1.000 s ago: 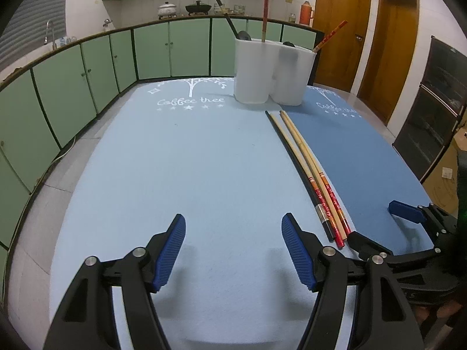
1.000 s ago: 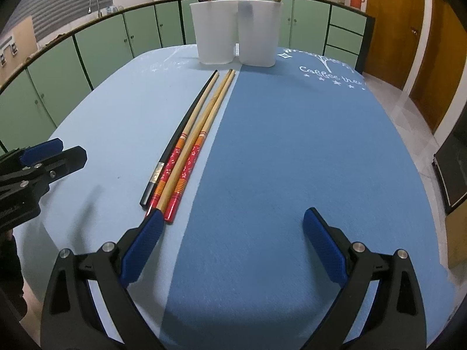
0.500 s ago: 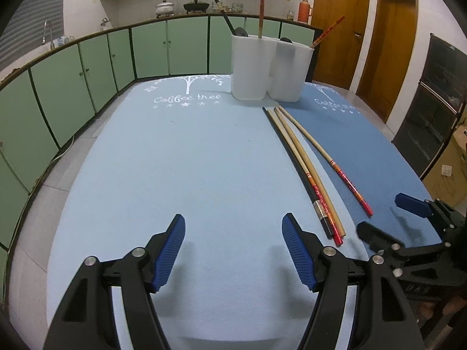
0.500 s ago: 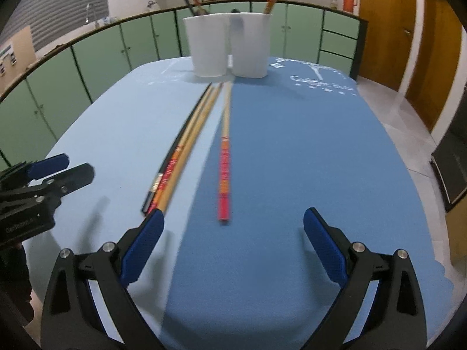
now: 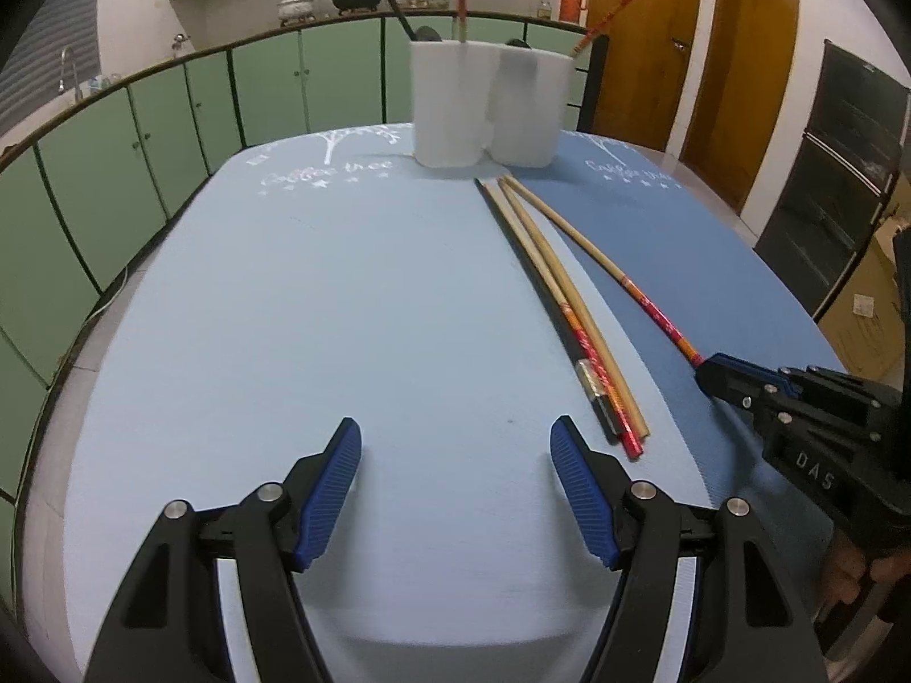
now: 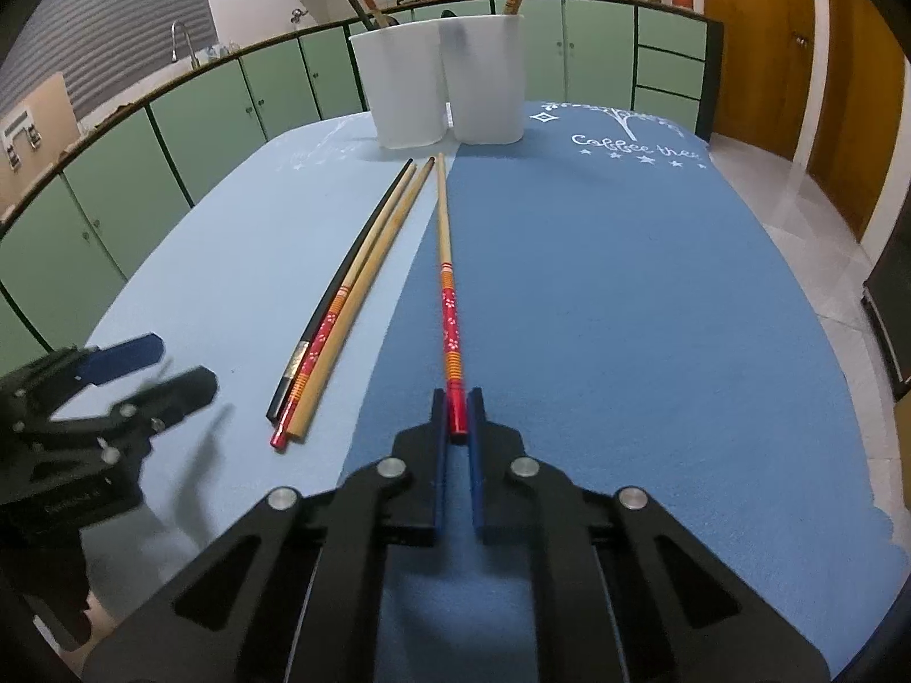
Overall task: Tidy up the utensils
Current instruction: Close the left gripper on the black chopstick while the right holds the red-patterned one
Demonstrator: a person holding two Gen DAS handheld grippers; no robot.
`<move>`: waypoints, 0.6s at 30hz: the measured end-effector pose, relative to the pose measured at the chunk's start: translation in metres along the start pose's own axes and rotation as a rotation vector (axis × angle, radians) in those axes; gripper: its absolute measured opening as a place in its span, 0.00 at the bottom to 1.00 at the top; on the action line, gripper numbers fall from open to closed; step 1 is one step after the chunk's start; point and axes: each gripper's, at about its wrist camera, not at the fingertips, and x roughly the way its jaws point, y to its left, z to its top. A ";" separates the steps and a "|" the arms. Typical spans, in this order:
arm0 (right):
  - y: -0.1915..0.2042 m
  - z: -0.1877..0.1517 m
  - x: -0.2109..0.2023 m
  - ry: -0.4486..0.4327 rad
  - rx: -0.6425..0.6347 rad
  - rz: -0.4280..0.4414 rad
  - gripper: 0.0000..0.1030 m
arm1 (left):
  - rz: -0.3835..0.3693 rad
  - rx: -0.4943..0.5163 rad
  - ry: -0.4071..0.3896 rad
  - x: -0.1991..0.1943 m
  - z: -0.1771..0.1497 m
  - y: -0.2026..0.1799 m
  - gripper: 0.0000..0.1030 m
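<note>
Through the left wrist camera, my left gripper [image 5: 455, 489] hung over the pale blue mat [image 5: 341, 313] with its jaws apart and nothing between them. The white holder [image 5: 484, 108] stood at the far end of the table, chopsticks and a dark utensil poking out of it. Just this side of it the mat carried white lettering that I read as "Coffee tree" [image 5: 327, 173]. Three chopsticks [image 5: 575, 336] lay bundled, running from the holder toward me. A fourth, the red-ended chopstick [image 5: 626, 284], lay apart to their right on the dark blue mat [image 5: 712, 262], its near end inside my right gripper [image 5: 709, 373], whose body read "DAS".

Through the right wrist camera, my right gripper [image 6: 457, 415] had just been closing and its jaws sat clamped on the red end of that chopstick [image 6: 450, 313], which pointed straight at the holder [image 6: 438, 85]. Right of the holder, the mat [image 6: 626, 284] read "Coffee tree" [image 6: 635, 148]. The bundle [image 6: 341, 307] lay left of the held chopstick, and my left gripper [image 6: 154, 370] farther left.
</note>
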 end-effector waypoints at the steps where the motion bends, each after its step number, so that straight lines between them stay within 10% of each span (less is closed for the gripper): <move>1: -0.002 -0.001 -0.001 -0.002 0.001 0.000 0.05 | -0.005 0.004 0.001 0.000 -0.001 -0.002 0.66; 18: -0.023 -0.005 -0.007 -0.007 0.069 0.005 0.05 | 0.002 0.077 0.033 0.016 0.005 -0.042 0.66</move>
